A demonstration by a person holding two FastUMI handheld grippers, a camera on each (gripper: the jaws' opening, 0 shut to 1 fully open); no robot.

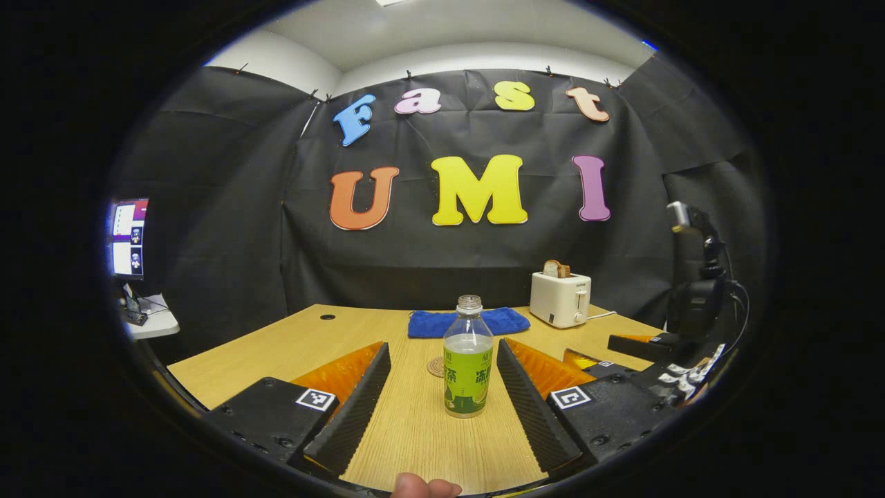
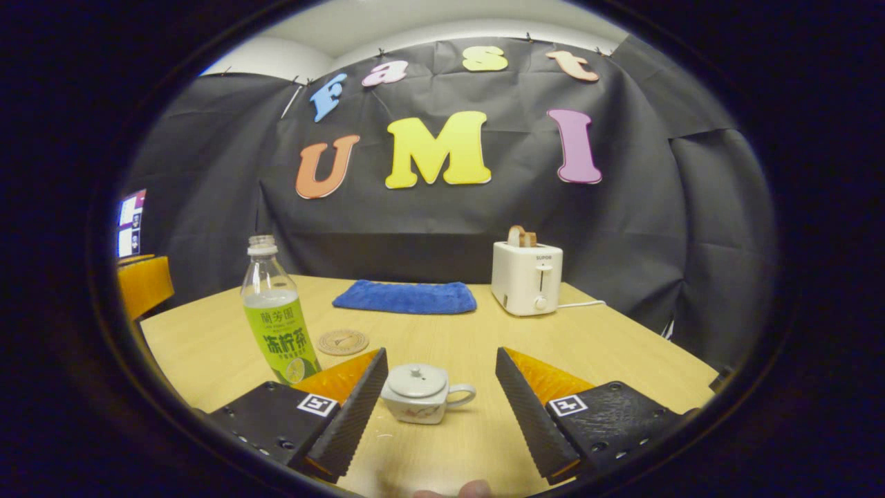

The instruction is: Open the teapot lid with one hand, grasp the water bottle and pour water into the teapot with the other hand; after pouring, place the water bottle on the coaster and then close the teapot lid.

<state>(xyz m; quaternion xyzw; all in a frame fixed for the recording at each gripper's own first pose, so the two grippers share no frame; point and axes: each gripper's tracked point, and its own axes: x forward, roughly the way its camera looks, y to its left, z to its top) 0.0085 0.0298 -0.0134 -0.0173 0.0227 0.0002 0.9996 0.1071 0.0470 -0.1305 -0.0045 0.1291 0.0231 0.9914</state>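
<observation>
A clear water bottle (image 1: 468,360) with a green label and no cap stands upright on the wooden table (image 1: 276,346). It stands between the spread fingers of my open left gripper (image 1: 442,347), touching neither. A round coaster (image 1: 435,366) lies just behind it. In the right gripper view, a small white teapot (image 2: 422,395) with its lid (image 2: 417,380) on sits between the fingers of my open right gripper (image 2: 440,353), nearer the left finger. The bottle (image 2: 276,325) stands to its left, with the coaster (image 2: 342,341) beside it. The right gripper (image 1: 646,344) appears far right in the left gripper view.
A folded blue towel (image 2: 406,297) lies at the back of the table. A white toaster (image 2: 527,277) with bread in it stands at the back right. A monitor (image 1: 128,238) sits on a side desk to the left. A fingertip (image 1: 422,487) shows at the bottom edge.
</observation>
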